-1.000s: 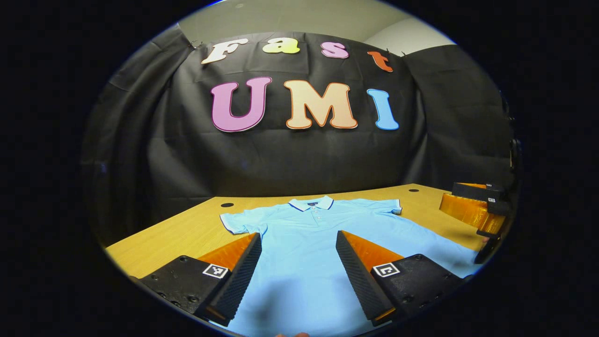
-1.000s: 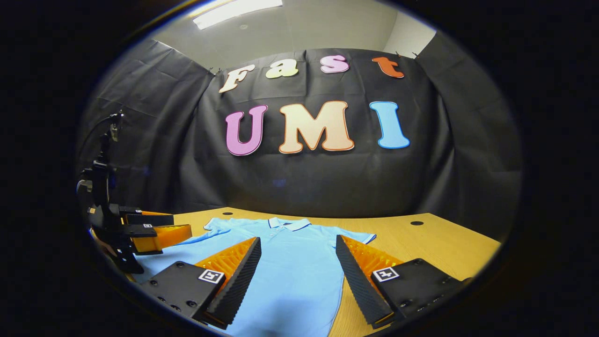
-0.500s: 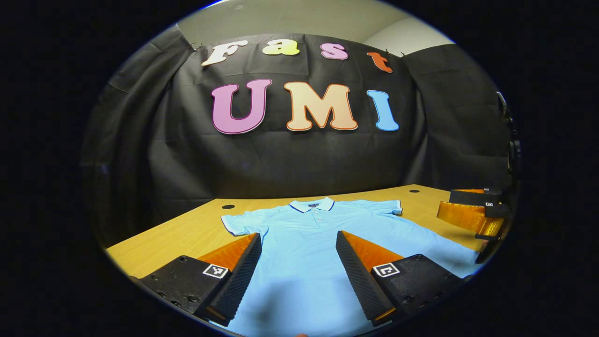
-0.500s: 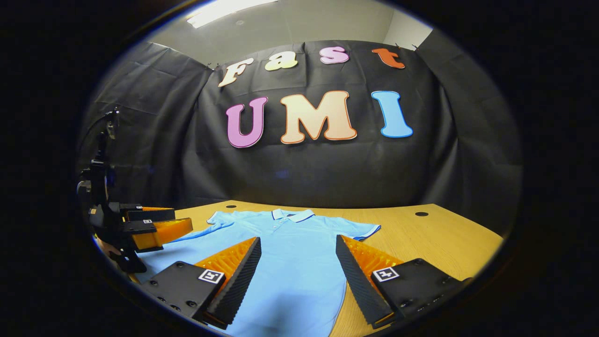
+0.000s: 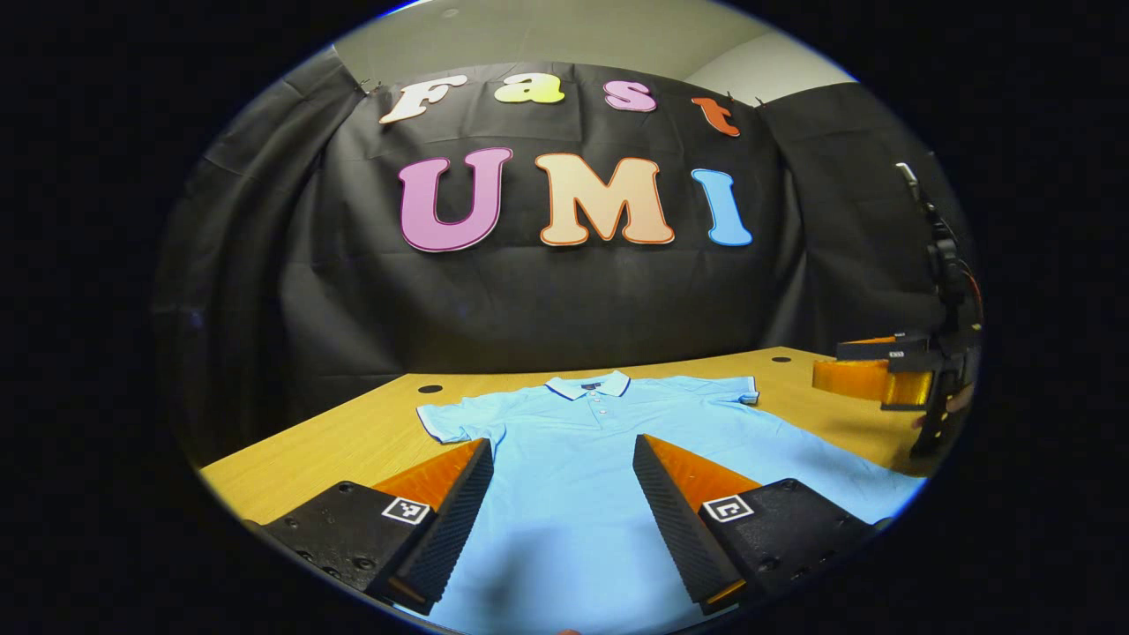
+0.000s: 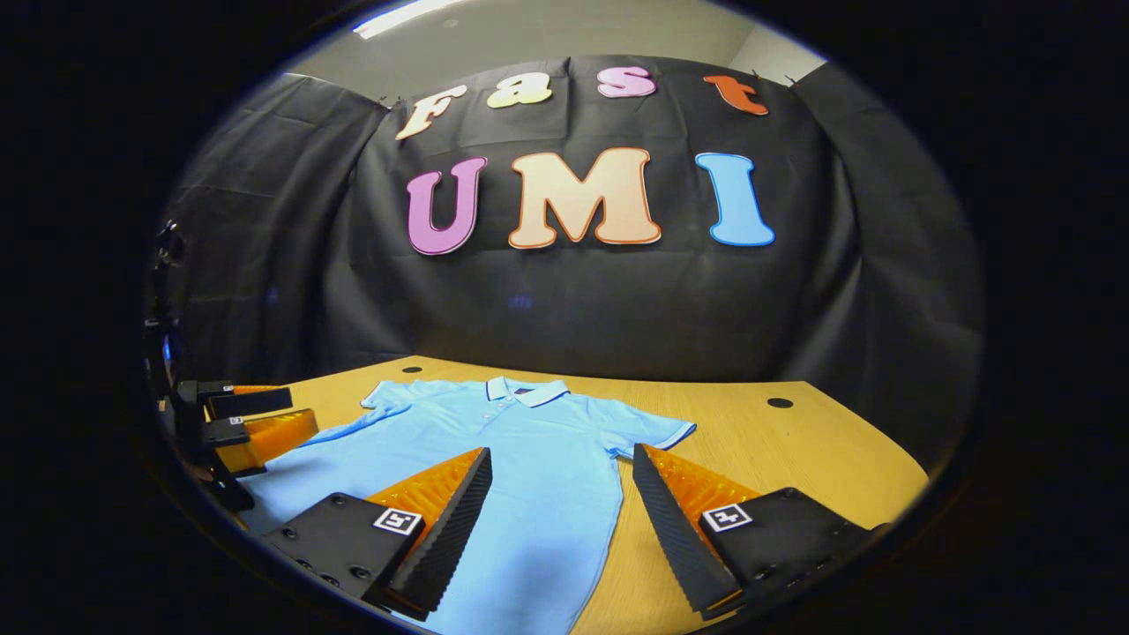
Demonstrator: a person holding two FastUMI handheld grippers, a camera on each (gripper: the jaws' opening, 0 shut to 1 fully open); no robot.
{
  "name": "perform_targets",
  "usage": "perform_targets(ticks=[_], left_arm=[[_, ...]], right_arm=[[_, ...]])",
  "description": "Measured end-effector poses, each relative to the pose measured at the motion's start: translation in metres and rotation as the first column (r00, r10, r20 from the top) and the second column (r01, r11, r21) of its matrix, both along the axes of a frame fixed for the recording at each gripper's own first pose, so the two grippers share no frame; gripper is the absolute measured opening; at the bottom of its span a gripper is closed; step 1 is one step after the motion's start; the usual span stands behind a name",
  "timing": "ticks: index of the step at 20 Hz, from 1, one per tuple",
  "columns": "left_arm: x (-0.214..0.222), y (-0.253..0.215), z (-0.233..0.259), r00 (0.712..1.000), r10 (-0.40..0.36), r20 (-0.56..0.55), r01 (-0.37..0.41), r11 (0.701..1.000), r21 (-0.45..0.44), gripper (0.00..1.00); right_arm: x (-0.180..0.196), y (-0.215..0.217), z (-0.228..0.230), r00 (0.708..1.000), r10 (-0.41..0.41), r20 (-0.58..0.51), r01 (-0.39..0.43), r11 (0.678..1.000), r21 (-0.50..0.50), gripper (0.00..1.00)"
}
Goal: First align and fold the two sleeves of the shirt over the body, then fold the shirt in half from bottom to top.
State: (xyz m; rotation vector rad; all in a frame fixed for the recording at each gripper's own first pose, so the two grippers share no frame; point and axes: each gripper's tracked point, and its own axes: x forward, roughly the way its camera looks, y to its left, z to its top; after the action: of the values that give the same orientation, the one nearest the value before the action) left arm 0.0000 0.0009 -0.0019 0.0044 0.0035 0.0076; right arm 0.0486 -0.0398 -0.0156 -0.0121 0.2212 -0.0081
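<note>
One shirt (image 5: 582, 476) with two sleeves and one collar (image 5: 588, 385). One table (image 6: 794, 450) beneath it, two holes visible. Two grippers over the table.

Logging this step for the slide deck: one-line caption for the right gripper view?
Open right tool above a light blue polo shirt lying flat, sleeves unfolded, on the wooden table.

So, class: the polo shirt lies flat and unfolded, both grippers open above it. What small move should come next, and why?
Probably bring each gripper out and down to its own sleeve. The light blue polo shirt lies flat on the wooden table, both sleeves spread. The left gripper and right gripper hover open above the shirt's lower part, holding nothing, and the sleeves get folded first.
</note>
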Motion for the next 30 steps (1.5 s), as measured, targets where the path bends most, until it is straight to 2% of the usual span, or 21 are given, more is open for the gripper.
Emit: perform_targets(ticks=[8, 14, 17, 21, 24, 30], left_arm=[[-0.001, 0.000, 0.001, 1.000, 0.000, 0.003, 0.000, 1.000, -0.002, 0.96], [-0.001, 0.001, 0.002, 1.000, -0.001, 0.005, 0.001, 1.000, -0.003, 0.96], [-0.001, 0.002, 0.002, 1.000, 0.002, 0.008, -0.002, 1.000, -0.004, 0.96], [-0.001, 0.001, 0.003, 1.000, 0.000, 0.011, 0.000, 1.000, -0.004, 0.96], [-0.001, 0.002, 0.002, 1.000, 0.000, 0.008, 0.000, 1.000, -0.003, 0.96], [-0.001, 0.002, 0.001, 1.000, 0.000, 0.004, 0.000, 1.000, -0.002, 0.96]], right_arm=[[0.092, -0.061, -0.004, 0.983, -0.070, -0.169, 0.069, 0.998, -0.010, 0.99], [0.165, -0.100, -0.040, 0.933, -0.123, -0.339, 0.138, 0.990, 0.019, 0.99], [0.191, -0.123, -0.073, 0.895, -0.174, -0.411, 0.196, 0.981, 0.011, 0.99], [0.201, -0.140, -0.107, 0.858, -0.210, -0.468, 0.249, 0.968, 0.023, 0.98], [0.203, -0.146, -0.119, 0.857, -0.217, -0.467, 0.239, 0.971, -0.011, 0.98], [0.208, -0.141, -0.127, 0.862, -0.208, -0.462, 0.227, 0.974, -0.014, 0.98]])
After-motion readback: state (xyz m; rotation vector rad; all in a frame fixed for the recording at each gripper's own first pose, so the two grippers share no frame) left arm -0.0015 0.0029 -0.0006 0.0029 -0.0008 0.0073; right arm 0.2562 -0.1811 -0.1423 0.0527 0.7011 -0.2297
